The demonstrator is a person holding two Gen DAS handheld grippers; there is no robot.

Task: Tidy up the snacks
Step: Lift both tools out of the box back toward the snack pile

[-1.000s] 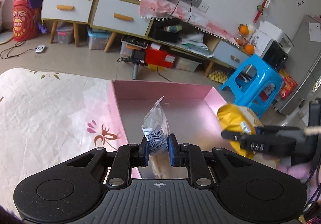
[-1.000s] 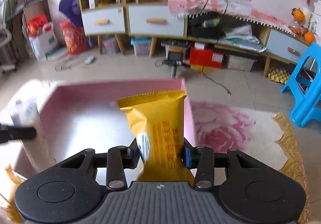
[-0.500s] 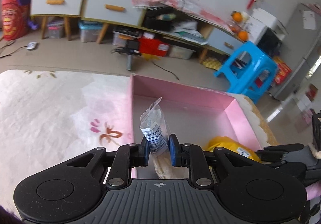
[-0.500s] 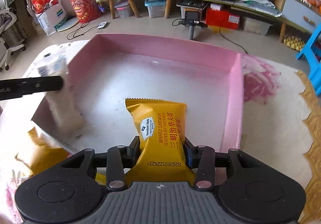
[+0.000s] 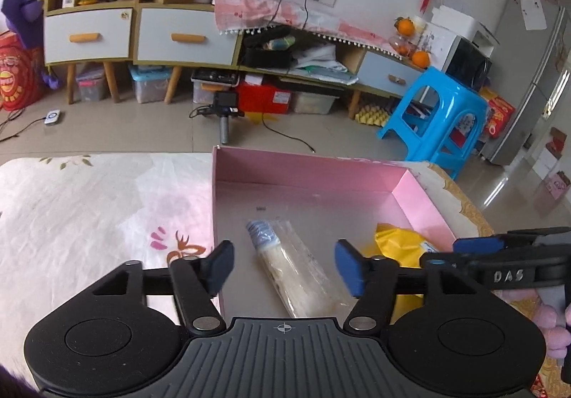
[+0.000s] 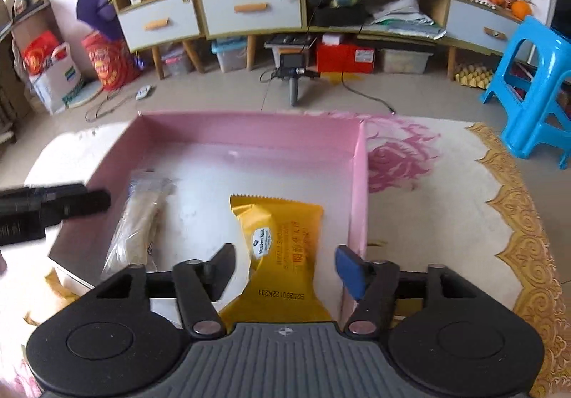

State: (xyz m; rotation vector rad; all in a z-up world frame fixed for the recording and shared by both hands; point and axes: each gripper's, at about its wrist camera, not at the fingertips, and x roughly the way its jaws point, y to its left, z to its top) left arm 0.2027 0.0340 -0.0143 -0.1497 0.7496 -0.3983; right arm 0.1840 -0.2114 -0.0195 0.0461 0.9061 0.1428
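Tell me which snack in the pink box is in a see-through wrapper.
The long clear packet on the left side of the pink box, with pale biscuits showing through. The other snack, the yellow packet on the right, is opaque with printed writing.

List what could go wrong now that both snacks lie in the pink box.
1. The yellow pack lies between the right gripper's just-opened jaws; a careless pull-back may drag it out.
2. The clear pack sits likewise under the left gripper, near the box's left wall; a finger could catch that wall.
3. The grippers are close together and may bump.
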